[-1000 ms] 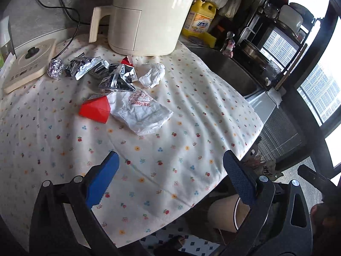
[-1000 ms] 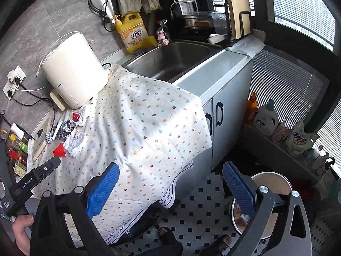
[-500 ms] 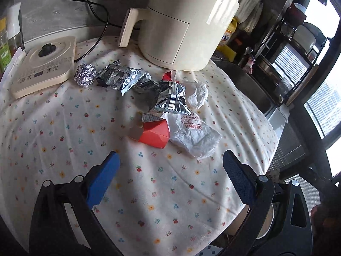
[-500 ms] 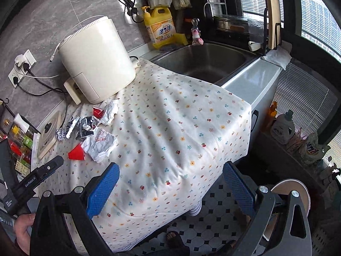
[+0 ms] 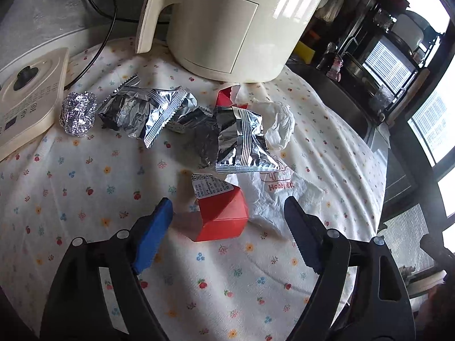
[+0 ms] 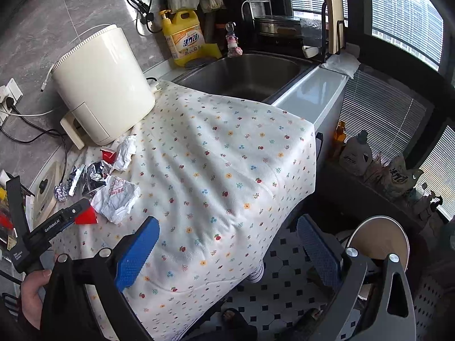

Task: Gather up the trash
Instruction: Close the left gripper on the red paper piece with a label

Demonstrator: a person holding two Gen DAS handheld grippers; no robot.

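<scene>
Left gripper [image 5: 227, 221]: black plastic frame, two blue ridged fingertip pads [image 5: 153, 233], silver screws at the pivots. Right gripper [image 6: 227, 253]: same build. White "GenRoboAI" lettering marks the left unit's black body at the right-wrist view's lower left.

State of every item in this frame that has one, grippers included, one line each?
left gripper: open, jaws just been closing, either side of the red carton, pads not on it
right gripper: open, nothing between its jaws
red carton: torn open, lying on the cloth
foil wrappers: empty, crumpled
foil ball: scrunched tight
printed paper wrapper: crumpled, flattened
white tissue: wadded
</scene>
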